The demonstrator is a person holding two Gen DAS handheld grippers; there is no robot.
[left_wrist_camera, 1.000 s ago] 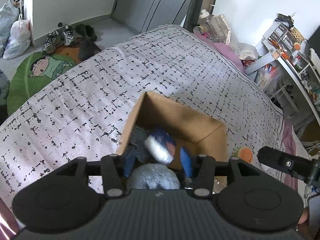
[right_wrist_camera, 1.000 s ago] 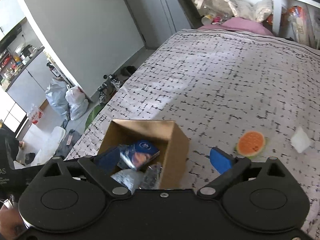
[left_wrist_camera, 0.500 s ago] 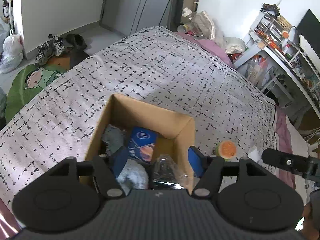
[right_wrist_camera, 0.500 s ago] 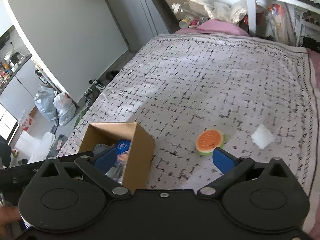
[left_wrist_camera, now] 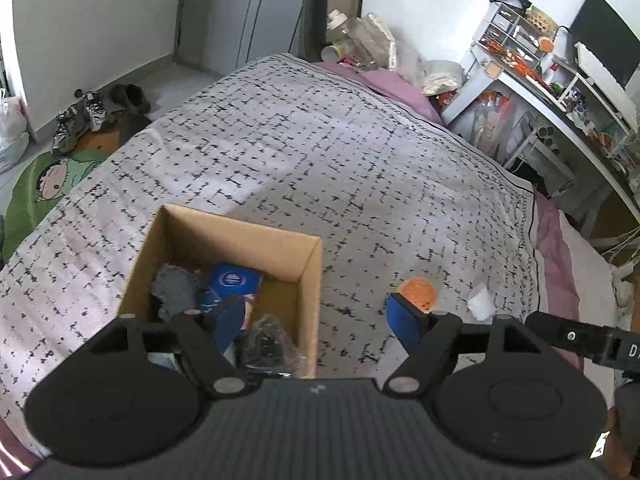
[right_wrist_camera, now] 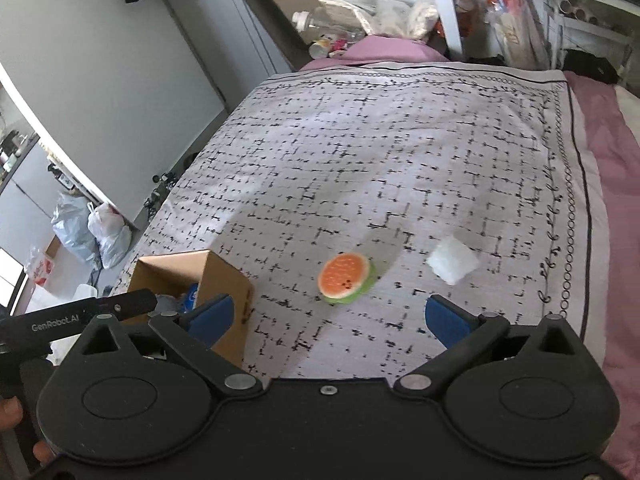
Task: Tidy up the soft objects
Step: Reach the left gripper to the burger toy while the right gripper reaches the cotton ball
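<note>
**Cardboard box and two loose soft objects on a patterned bedspread**

On the bed, a white bedspread (right_wrist_camera: 400, 152) printed with broken black grid marks carried an open cardboard box (left_wrist_camera: 240, 240) near its left side. Inside the box lay a grey soft item (left_wrist_camera: 174, 290), a blue packet (left_wrist_camera: 232, 280) with a round white emblem whose lettering was too small to read, and a crinkled clear-wrapped dark item (left_wrist_camera: 268, 340). The left gripper (left_wrist_camera: 316, 318) was spread wide and empty, one blue pad over the box interior and the other beyond the box's right wall. The right gripper (right_wrist_camera: 330, 314) was likewise spread wide and held nothing; its left pad stood in front of the box corner. Between and beyond its pads lay a watermelon-slice plush (right_wrist_camera: 346, 278), orange-red face with dark seeds and a green rim, well apart from the box. A white square pad (right_wrist_camera: 452, 261) rested to the right of the plush, near but not touching it. A black bar of the left gripper's body, seen at the left edge of the right wrist view, bore the white lettering "GenRobot.AI". Beside the bed, a green floor mat (left_wrist_camera: 44, 184) showed a cartoon boy's face, with shoes (left_wrist_camera: 80, 120) next to it.
</note>
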